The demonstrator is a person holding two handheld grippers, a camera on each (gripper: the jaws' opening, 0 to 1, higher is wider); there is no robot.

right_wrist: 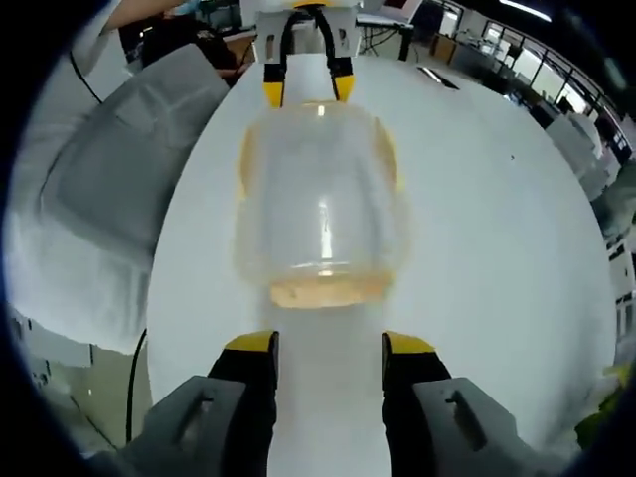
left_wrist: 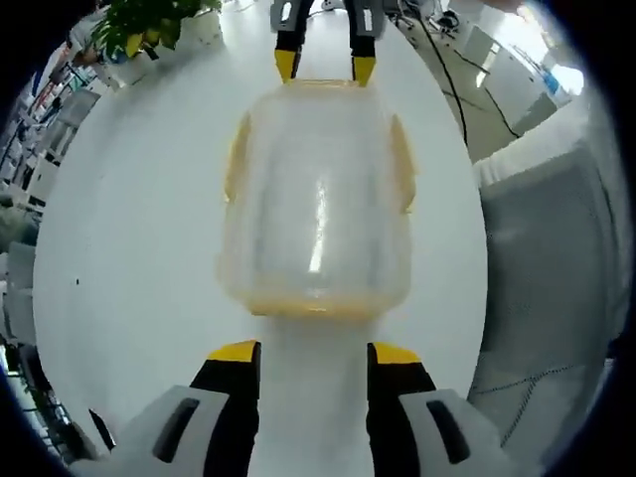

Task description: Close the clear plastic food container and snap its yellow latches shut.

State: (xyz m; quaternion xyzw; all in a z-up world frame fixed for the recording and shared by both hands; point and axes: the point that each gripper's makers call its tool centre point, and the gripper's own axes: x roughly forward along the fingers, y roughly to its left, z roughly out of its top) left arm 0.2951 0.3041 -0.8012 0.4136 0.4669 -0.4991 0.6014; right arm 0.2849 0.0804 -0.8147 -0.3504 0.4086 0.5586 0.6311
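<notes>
container [left_wrist: 316, 204] clear plastic, rounded, yellow latches [left_wrist: 236, 159].

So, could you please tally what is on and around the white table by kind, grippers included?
Clear plastic food container: 1
Grippers, both open and apart from the container: 2, the left gripper and the right gripper
Potted plant: 1
White table: 1
Total: 5
</notes>
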